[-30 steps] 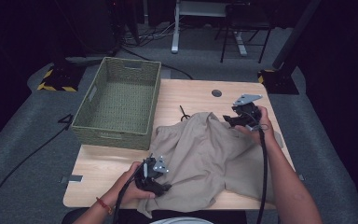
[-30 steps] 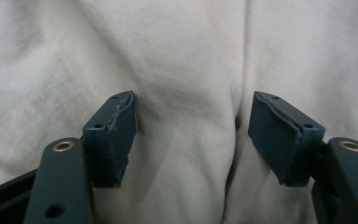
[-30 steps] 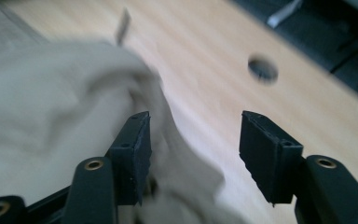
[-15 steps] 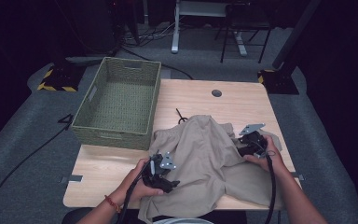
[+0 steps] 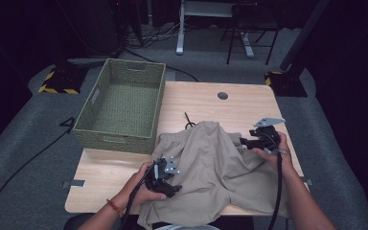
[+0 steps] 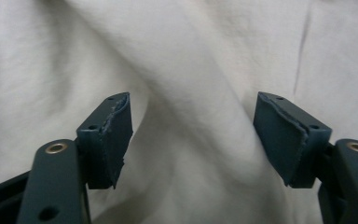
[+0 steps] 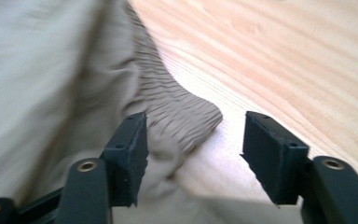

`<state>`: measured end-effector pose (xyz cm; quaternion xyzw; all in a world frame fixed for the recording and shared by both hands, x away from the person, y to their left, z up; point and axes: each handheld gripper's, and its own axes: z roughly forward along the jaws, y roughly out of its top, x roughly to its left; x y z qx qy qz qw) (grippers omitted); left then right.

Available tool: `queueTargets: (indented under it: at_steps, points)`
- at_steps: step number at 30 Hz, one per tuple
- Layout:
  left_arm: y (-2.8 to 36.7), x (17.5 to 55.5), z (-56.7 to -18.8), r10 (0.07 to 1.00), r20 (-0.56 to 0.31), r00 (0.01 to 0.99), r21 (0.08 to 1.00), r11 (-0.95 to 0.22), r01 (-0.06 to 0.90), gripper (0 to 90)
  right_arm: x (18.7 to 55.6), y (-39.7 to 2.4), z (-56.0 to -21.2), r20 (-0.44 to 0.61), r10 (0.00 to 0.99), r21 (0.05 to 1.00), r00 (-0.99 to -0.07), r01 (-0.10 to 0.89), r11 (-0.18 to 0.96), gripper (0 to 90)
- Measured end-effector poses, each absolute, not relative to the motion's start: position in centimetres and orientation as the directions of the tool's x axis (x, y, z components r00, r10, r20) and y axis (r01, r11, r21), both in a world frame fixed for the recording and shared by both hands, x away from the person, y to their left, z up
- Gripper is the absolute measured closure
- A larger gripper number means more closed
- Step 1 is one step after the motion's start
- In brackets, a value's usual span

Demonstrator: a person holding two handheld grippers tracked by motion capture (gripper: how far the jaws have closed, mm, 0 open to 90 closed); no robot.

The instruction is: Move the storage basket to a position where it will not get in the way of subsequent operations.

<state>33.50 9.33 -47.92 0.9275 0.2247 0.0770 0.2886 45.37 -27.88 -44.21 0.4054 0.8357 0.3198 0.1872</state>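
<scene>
A: Surface? Room?

B: Light wood table (image 5: 124,167) on grey carpet, dark room. Near edge: beige shorts (image 5: 215,172) spread over the front middle, hem hanging off the table edge. Further back, left: green woven basket (image 5: 120,103) overhanging the table's left edge. Small black item (image 5: 188,122) just behind the shorts, too small to identify. Grommet hole (image 5: 223,95) near the far edge. Beyond the table: desk legs, a chair, cables, hazard-striped bases.

A: Hands?

B: Left gripper (image 5: 165,178) low at the shorts' near-left edge, forearm in from the bottom, pointing right into the cloth. Its own view: jaws apart, fabric (image 6: 191,93) lying across the gap, pads (image 6: 116,135) not pressing. Right gripper (image 5: 249,142) at the shorts' right side, pointing left at the elastic waistband (image 7: 182,112). Jaws apart, have just been opening; the ribbed band tip sits between them with bare wood beside it, not pinched.

A: Versus a second ago?

B: Right hand was farther back, at the shorts' far-right corner; now nearer and lower along the right edge. Cloth there has flattened. Left hand barely shifted. Basket unchanged.
</scene>
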Motion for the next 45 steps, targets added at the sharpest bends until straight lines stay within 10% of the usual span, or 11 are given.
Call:
queueTargets:
  at_steps: [11, 20, 27, 33, 38, 45]
  points:
    - [9.9, 33.3, -48.4, 0.45, 0.018, 0.893, 0.567, -0.74, 0.362, 30.8, 49.8, -25.0, -47.6, 0.0, 0.755, 0.55, -0.656, 0.63, 0.548, 30.3]
    - [10.0, 33.3, -48.6, 0.446, -0.013, 0.895, 0.571, -0.731, 0.373, 35.6, 51.0, -25.6, -47.9, 0.017, 0.767, 0.559, -0.641, 0.642, 0.524, 51.0]
    - [9.4, 32.6, -48.4, 0.374, -0.051, 0.926, 0.57, -0.751, 0.334, 41.1, 53.6, -27.6, -47.0, -0.214, 0.828, 0.556, -0.519, 0.633, 0.54, 69.6]
    - [8.9, 32.0, -48.4, 0.323, -0.075, 0.943, 0.575, -0.759, 0.306, 40.8, 55.5, -29.3, -46.4, -0.235, 0.854, 0.57, -0.464, 0.646, 0.508, 70.6]
    - [9.2, 31.8, -48.1, 0.369, -0.04, 0.929, 0.584, -0.745, 0.321, 34.3, 55.2, -29.5, -45.7, -0.185, 0.892, 0.661, -0.412, 0.62, 0.423, 49.3]
    - [10.6, 31.8, -48.1, 0.409, -0.048, 0.911, 0.592, -0.723, 0.356, 35.5, 51.6, -24.0, -42.0, -0.1, 0.724, 0.749, -0.682, 0.428, 0.507, 38.4]
